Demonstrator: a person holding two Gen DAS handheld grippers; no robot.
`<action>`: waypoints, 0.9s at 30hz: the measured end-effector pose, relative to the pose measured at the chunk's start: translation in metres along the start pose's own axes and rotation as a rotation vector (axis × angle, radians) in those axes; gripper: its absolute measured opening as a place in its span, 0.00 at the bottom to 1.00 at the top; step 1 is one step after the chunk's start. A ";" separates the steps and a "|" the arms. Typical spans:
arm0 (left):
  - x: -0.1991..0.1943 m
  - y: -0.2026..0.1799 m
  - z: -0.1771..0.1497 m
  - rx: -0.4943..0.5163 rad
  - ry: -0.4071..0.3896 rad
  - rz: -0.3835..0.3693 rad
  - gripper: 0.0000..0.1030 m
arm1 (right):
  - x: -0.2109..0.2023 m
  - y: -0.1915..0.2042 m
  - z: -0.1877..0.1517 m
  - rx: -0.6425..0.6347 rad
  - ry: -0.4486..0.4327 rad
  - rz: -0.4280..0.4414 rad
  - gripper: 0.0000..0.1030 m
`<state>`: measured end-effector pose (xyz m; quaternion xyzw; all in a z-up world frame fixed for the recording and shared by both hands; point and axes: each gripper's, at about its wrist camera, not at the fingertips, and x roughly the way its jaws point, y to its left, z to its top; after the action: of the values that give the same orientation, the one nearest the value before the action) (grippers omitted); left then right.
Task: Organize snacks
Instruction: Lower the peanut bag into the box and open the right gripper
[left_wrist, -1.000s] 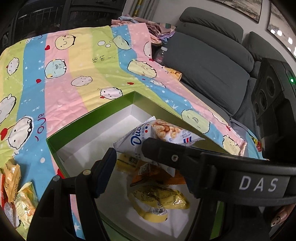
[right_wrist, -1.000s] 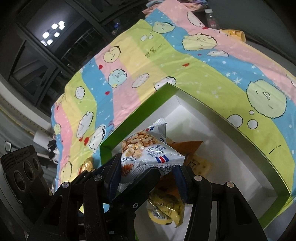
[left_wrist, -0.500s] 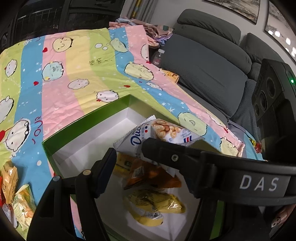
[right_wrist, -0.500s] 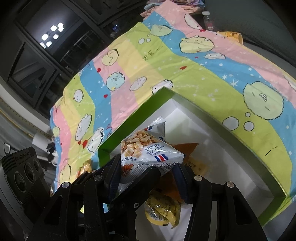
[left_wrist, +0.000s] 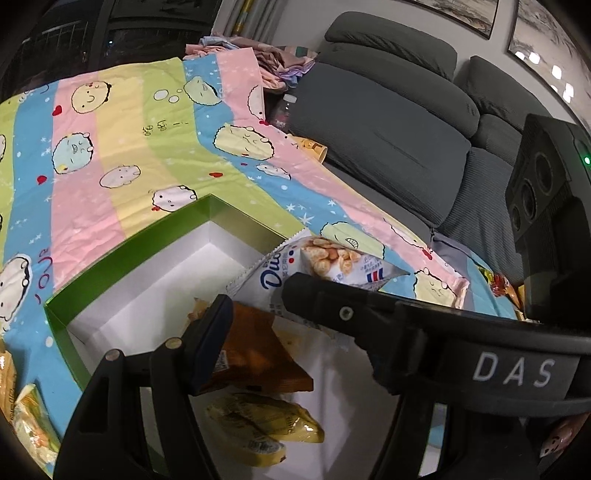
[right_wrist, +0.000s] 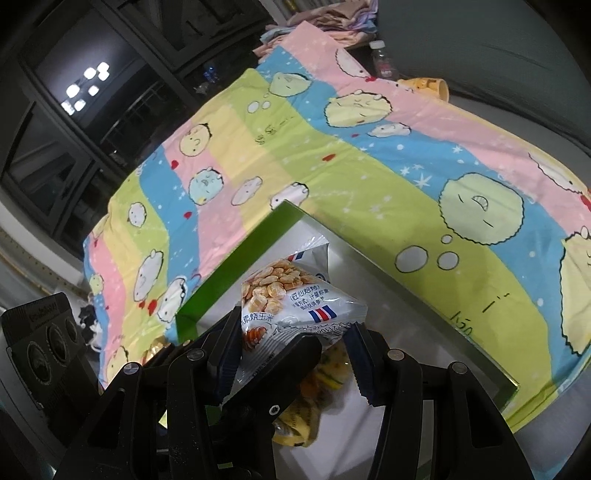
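A green box (left_wrist: 129, 251) with a white inside lies open on the cartoon-print blanket. In it lie an orange snack packet (left_wrist: 258, 362) and yellow packets (left_wrist: 266, 428). My right gripper (right_wrist: 295, 332) is shut on a white roasted-corn snack bag (right_wrist: 291, 299) and holds it above the box (right_wrist: 229, 266). The same bag (left_wrist: 325, 266) shows in the left wrist view, pinched by the right gripper's black finger. My left gripper (left_wrist: 255, 306) is open and empty, just above the box beside the bag.
Loose snack packets (left_wrist: 26, 417) lie on the blanket left of the box, more at the far right (left_wrist: 498, 284). A grey sofa (left_wrist: 388, 122), a bottle (left_wrist: 284, 110) and a yellow cup (left_wrist: 314, 147) lie beyond the blanket. Folded clothes (left_wrist: 266, 55) are at the back.
Both grippers have drifted with the bag over the box, toward its near-right part; the box appears shifted left and up in view. The right grip on the bag is unchanged.
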<state>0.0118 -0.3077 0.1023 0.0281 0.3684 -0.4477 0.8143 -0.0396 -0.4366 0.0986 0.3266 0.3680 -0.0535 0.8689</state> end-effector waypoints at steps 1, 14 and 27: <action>0.002 0.000 0.000 -0.002 0.005 0.001 0.66 | 0.001 -0.001 0.001 0.005 0.004 -0.004 0.54; 0.014 0.001 -0.002 -0.011 0.047 0.046 0.66 | 0.014 -0.008 0.001 0.020 0.057 -0.021 0.54; 0.018 0.011 -0.006 -0.048 0.095 0.082 0.67 | 0.027 -0.005 -0.001 0.015 0.098 -0.024 0.54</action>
<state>0.0225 -0.3118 0.0837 0.0450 0.4156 -0.4032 0.8141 -0.0220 -0.4361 0.0772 0.3309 0.4138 -0.0506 0.8466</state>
